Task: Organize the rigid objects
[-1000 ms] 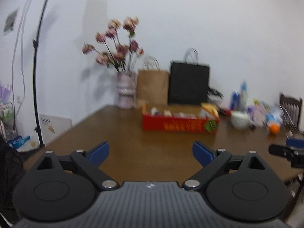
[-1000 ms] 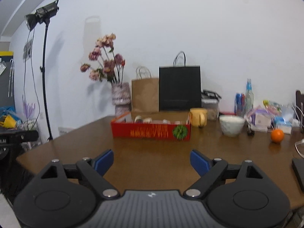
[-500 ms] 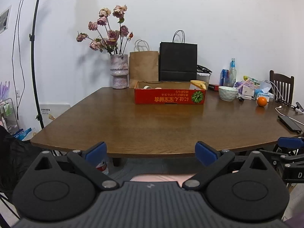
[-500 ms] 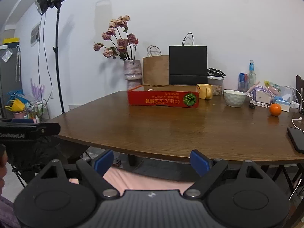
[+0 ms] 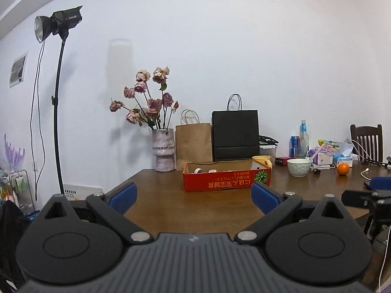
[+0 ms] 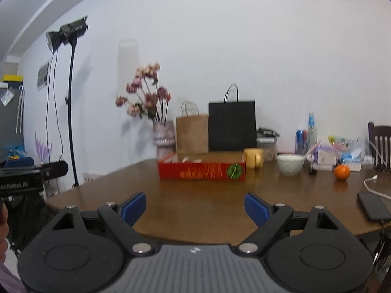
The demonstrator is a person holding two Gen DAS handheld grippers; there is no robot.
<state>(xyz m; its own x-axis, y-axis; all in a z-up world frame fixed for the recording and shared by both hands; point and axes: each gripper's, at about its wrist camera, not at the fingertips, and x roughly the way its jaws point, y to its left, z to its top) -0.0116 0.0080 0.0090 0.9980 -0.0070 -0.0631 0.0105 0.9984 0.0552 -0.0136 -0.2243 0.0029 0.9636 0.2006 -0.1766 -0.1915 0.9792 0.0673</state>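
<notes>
Both the left gripper [image 5: 193, 197] and the right gripper [image 6: 195, 206] hover short of the wooden table [image 5: 207, 210], jaws spread and empty; small items lie in the red box [image 5: 227, 184] mid-table; whether sorting is starting or finished is unclear.

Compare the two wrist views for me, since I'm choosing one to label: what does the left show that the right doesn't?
Only the left wrist view looks down into the red box, showing a tape roll inside. Only the right wrist view shows a black phone on the table and a yellow-topped cabinet. Both show the vase of flowers, yellow mug, white bowl, orange and open, empty jaws.
</notes>
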